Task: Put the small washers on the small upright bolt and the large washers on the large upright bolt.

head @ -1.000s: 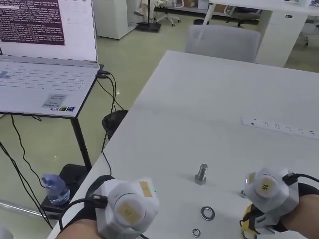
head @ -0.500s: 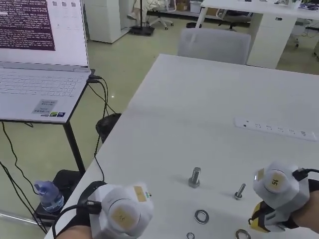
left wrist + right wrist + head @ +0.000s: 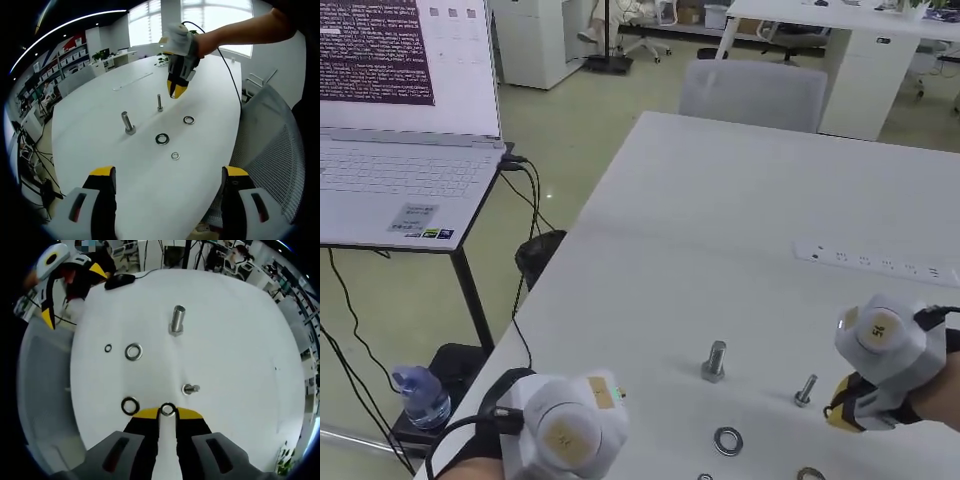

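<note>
The large bolt (image 3: 713,361) and small bolt (image 3: 805,390) stood apart on the white bench (image 3: 720,220), long axes vertical, shafts pointing up. The right claw (image 3: 168,414) was pinched on a washer (image 3: 163,409) near the small bolt. The left claw (image 3: 167,180) gaped wide, empty. 3 washers (image 3: 156,139) lay flat nearby.

Left claw (image 3: 167,175): jaws wide apart, held low at 7 o'clock in head view. Right claw (image 3: 176,91): at 4 o'clock in head view, raised, tips pointing down, jaws pinched on small washer (image 3: 168,410). Right forearm bare, extended.
</note>
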The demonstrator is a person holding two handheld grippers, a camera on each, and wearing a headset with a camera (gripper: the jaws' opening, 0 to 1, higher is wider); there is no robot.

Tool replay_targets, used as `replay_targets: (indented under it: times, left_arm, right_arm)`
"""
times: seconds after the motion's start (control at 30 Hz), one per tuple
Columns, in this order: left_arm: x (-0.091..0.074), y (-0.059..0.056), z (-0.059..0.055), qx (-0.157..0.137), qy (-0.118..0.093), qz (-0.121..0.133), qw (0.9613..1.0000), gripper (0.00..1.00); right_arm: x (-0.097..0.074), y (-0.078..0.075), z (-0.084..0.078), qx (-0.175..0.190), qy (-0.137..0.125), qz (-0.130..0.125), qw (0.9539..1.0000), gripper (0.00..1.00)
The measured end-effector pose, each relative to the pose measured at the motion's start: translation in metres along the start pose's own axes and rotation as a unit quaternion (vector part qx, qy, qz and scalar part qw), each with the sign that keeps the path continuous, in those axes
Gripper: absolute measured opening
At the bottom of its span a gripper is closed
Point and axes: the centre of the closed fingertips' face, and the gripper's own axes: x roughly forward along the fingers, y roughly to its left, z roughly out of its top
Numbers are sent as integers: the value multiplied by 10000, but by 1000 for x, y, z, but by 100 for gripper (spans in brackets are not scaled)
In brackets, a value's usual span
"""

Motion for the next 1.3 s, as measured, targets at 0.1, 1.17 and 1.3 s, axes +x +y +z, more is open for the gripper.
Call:
replay_targets:
  times: [0.1,1.17,1.3]
  left_arm:
    - [-1,1,1,-25,-28,5,10000,87]
    - [0,4,-4,-86,-14,-3,10000,86]
    - [1,6,-6,-90,-7,-5,10000,86]
  right_arm:
    - [-2,-8,5,10,-27,-50,10000,12]
    - [4,-26,25,-20,73,-130,9999,12]
    - [6,-26,25,-18,86,-117,9999,12]
